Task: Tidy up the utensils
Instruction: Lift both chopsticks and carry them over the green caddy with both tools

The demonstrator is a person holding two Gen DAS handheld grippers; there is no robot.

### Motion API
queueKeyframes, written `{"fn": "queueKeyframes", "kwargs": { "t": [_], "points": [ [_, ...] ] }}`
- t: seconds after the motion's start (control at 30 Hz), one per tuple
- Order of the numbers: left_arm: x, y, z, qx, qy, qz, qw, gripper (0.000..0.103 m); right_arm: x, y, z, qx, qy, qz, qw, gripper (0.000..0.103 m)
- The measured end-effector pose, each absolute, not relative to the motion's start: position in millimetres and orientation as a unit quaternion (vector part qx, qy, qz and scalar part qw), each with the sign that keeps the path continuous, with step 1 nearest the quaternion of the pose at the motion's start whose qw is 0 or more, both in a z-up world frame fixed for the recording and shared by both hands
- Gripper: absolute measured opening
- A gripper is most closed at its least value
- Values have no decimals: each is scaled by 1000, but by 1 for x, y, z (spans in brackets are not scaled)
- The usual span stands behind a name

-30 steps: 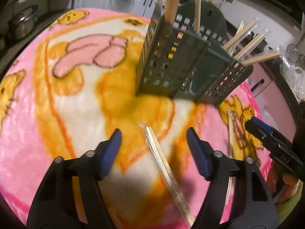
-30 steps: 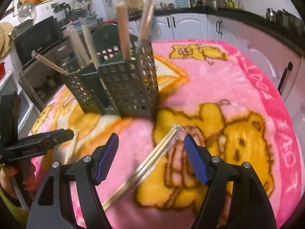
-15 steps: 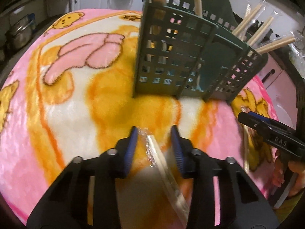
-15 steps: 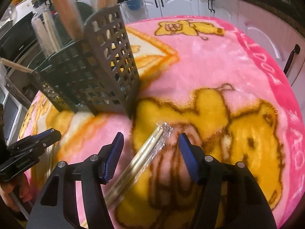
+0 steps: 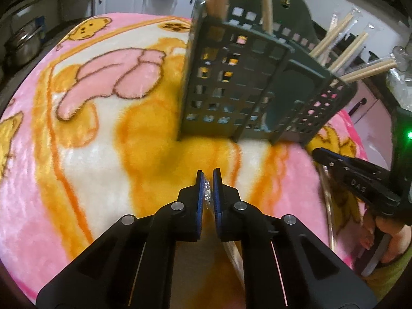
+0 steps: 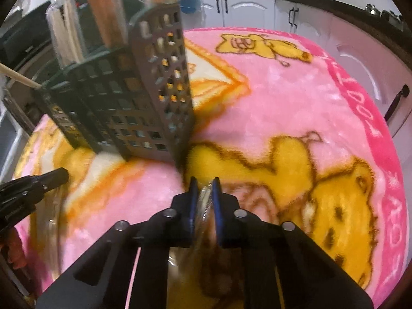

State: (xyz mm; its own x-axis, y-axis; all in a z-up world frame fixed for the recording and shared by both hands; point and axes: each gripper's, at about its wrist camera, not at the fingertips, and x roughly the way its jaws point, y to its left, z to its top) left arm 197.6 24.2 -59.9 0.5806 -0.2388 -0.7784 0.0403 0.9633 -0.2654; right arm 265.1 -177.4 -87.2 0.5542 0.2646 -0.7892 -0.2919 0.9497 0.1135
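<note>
Left gripper [image 5: 209,180] is clamped on the top end of 1 plastic-wrapped chopstick pair [image 5: 233,253] lying on the pink blanket [image 5: 77,154]. The right gripper [image 6: 204,188] has fingers closing, pads already pressing a 2nd wrapped pair [image 6: 203,200]. Both lie just in front of the green perforated utensil caddy [image 5: 239,87]. Judgement: light, stiff sticks in a slippery wrapper; an end grip lets them swing, so a hold nearer the middle is safer.
</note>
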Motion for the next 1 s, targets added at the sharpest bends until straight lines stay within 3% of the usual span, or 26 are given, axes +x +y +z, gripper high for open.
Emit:
{"fn": "queueKeyframes", "kwargs": {
  "t": [0.23, 1.0],
  "points": [
    [190, 17, -29, -112, 419, -107, 895, 4, 244, -173, -61, 12, 416, 219, 882, 6],
    [177, 12, 117, -102, 261, -167, 945, 3, 181, -166, 98, 25, 203, 315, 927, 5]
  ]
}}
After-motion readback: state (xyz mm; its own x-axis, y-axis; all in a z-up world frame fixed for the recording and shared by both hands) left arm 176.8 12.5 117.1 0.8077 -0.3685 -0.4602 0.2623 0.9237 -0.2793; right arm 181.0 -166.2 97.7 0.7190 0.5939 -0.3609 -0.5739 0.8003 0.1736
